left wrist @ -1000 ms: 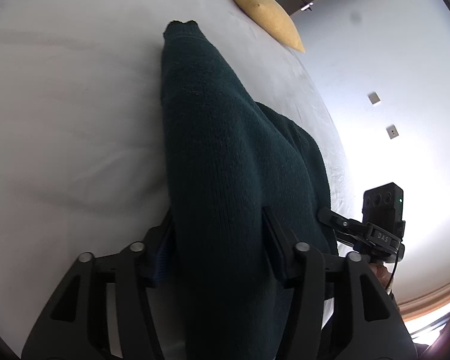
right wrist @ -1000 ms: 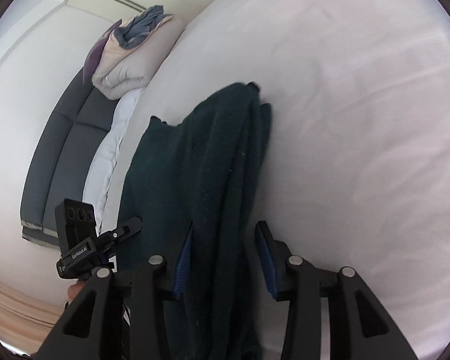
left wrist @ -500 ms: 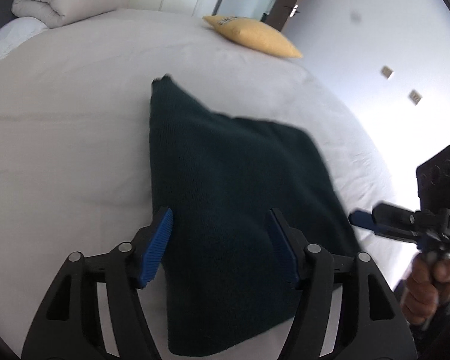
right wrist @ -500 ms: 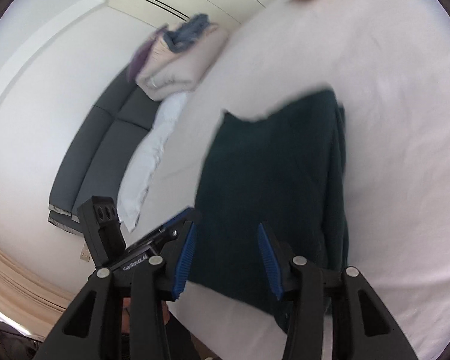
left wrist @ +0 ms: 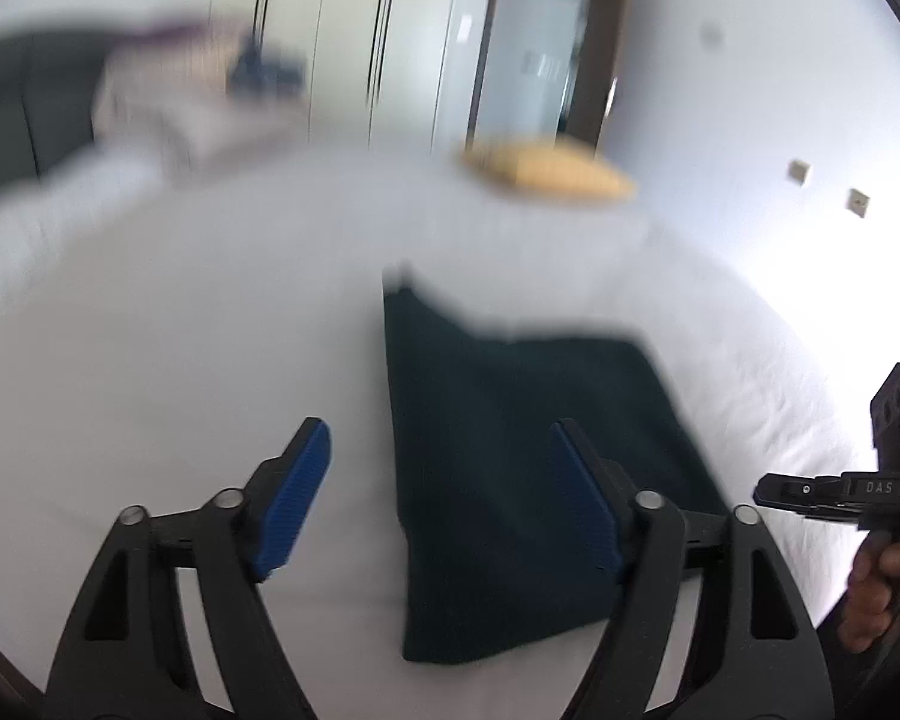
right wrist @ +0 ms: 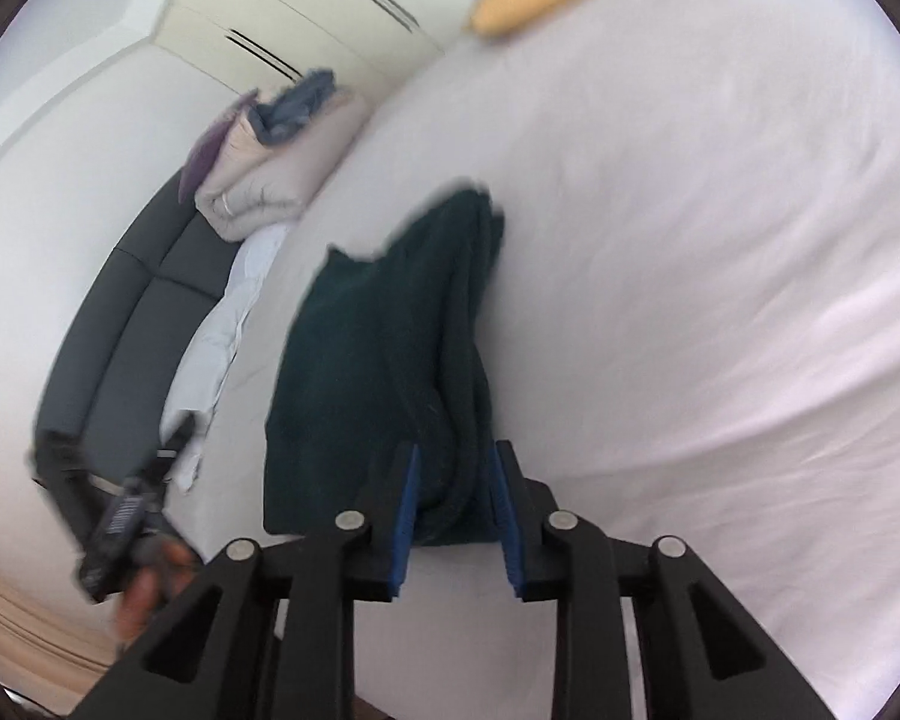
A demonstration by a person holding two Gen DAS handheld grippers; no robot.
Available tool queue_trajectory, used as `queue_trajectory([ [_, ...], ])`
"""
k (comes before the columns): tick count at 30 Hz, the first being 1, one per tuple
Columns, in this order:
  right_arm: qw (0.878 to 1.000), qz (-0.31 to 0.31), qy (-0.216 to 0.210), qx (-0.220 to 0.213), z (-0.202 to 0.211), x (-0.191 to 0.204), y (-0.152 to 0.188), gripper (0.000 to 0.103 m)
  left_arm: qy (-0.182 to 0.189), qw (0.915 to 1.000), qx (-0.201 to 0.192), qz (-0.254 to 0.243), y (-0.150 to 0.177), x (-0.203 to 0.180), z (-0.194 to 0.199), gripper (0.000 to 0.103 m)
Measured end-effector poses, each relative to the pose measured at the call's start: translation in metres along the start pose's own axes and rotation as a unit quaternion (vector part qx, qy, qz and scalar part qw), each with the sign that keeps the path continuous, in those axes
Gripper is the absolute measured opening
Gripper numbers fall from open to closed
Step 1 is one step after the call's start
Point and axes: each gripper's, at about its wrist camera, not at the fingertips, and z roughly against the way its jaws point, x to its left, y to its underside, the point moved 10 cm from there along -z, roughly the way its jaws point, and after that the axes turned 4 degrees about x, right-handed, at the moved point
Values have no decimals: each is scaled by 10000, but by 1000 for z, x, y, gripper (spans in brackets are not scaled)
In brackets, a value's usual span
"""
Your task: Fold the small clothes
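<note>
A dark green knitted garment (left wrist: 510, 450) lies folded on the white bed (left wrist: 180, 360). My left gripper (left wrist: 444, 480) is open and empty, raised above the garment's near left edge. In the right wrist view the same garment (right wrist: 390, 360) lies folded, with its right folded edge bunched between the blue pads of my right gripper (right wrist: 453, 504). The jaws stand narrow around that edge; whether they pinch it is unclear. The right gripper also shows at the right edge of the left wrist view (left wrist: 840, 489), held by a hand.
A yellow pillow (left wrist: 546, 171) lies at the far side of the bed. A folded beige duvet (right wrist: 270, 180) with a blue cloth on top sits on a dark grey sofa (right wrist: 120, 330). Wardrobe doors (left wrist: 360, 30) stand behind.
The left gripper let go of the garment, opened wide and pulled back and up. The garment dropped flat onto the bed. The right gripper's jaws narrowed around the garment's right edge.
</note>
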Motion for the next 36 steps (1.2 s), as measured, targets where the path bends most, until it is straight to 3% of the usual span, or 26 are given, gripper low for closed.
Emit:
queue_trajectory([
  [1,9997,152,76,-157,9,8,-3,28,-78,9992,-344,-161,-8,-7,23,97],
  [3,9956,577,440,-597,32,27,-12,45,-394,9942,-927,-377,-24,-27,65,103],
  [4,9919,758,622,-810,42,36,-16,61,-682,9894,-1194,-470,-27,-31,88,103],
  [5,9855,1001,784,-1120,58,50,-22,73,-821,9868,-1290,-537,-30,-35,100,103],
  [6,9805,1171,845,-1335,68,61,-25,78,-870,9855,-1329,-596,-31,-38,110,103],
  [8,9666,1535,999,-1793,92,83,-29,99,-817,9870,-1233,-636,-27,-49,127,103],
  [12,9303,2099,1471,-2622,132,118,-26,103,-841,9929,-807,-237,-10,-35,140,103],
  [14,9135,2383,1803,-2760,139,130,-21,103,-823,9956,-452,29,2,-26,135,103],
  [17,9018,2643,2046,-2741,140,137,-9,103,-932,9954,80,206,21,-9,118,103],
  [19,9043,2585,2152,-2628,136,133,-2,103,-898,9955,206,227,31,-10,109,103],
  [26,9344,1987,2309,-1844,99,101,28,103,-810,9939,684,312,77,0,61,103],
  [36,9426,1837,2409,-1408,63,82,53,103,-848,9907,986,397,100,12,29,103],
])
